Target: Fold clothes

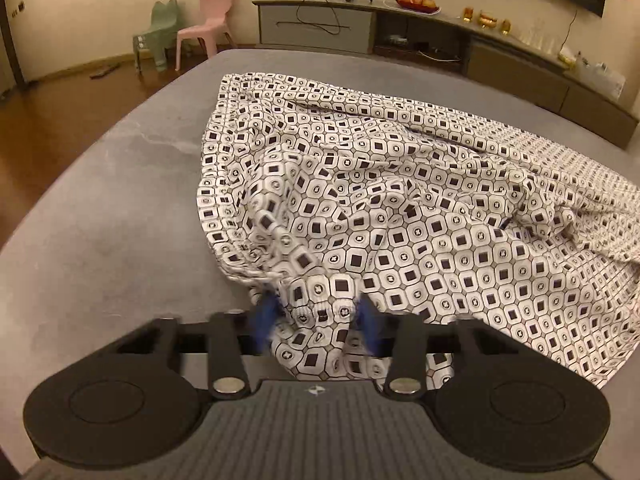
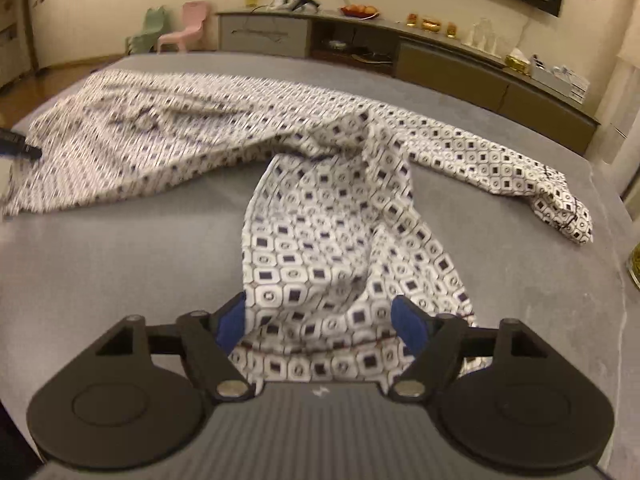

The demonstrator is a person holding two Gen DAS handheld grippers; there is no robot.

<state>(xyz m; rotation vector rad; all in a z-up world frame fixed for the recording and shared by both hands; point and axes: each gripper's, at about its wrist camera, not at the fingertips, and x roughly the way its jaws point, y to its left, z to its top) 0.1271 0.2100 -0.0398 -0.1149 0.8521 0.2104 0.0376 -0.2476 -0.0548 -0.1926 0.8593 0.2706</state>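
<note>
A white shirt with a black square-and-circle print [image 1: 400, 184] lies crumpled on a grey table [image 1: 100, 220]. My left gripper [image 1: 316, 322] has its blue pads on either side of a bunched fold at the shirt's near edge, with the jaws partly apart and cloth between them. In the right wrist view the same shirt [image 2: 320, 216] spreads across the table [image 2: 120, 264], one sleeve [image 2: 520, 176] stretching right. My right gripper [image 2: 324, 320] stands wide open with a lifted fold of the shirt lying between its blue pads.
A long low sideboard [image 1: 440, 36] with a fruit plate, jars and cables stands behind the table. A pink chair [image 1: 208, 24] and a green chair [image 1: 160, 32] stand at the back left on a wooden floor. The table's right edge [image 2: 616, 240] is close.
</note>
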